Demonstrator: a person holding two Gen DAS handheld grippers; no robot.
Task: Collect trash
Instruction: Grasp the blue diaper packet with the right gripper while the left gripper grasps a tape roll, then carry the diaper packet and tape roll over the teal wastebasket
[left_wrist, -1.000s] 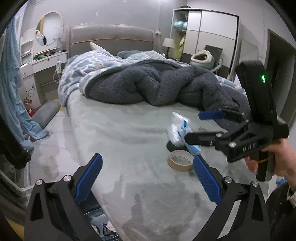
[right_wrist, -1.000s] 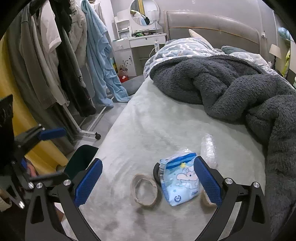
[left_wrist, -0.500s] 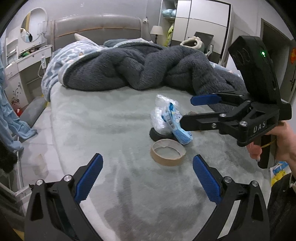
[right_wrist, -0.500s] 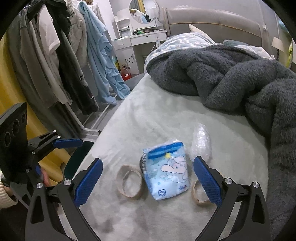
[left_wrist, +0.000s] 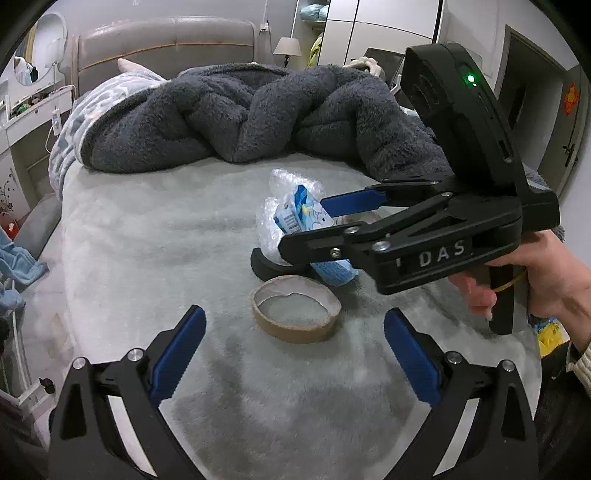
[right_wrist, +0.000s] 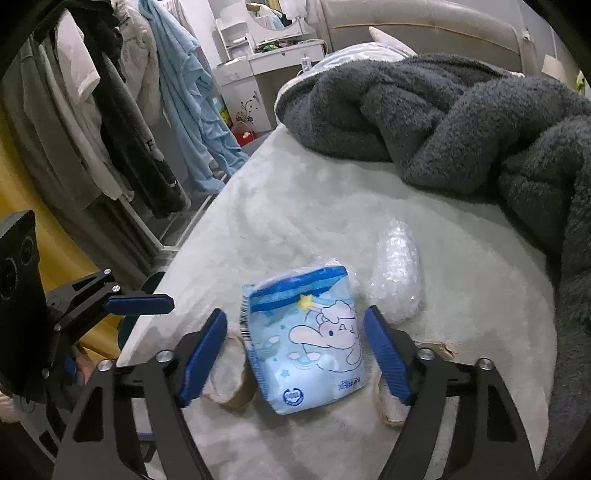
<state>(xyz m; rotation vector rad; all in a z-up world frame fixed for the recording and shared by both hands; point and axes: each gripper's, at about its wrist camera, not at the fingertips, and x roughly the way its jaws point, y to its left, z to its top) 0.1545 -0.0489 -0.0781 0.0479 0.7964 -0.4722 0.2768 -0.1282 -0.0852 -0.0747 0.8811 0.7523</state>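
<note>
A light blue tissue pack (right_wrist: 306, 339), printed with a white cartoon figure and a yellow star, is seen lying flat on the pale bed cover (right_wrist: 303, 206). A crumpled piece of bubble wrap (right_wrist: 397, 273) lies just beside it. An empty cardboard tape ring (left_wrist: 295, 314) rests flat near the pack's other side, and a second, torn ring (right_wrist: 391, 398) is partly hidden. A black curved piece (left_wrist: 264, 264) is tucked under the pack.
</note>
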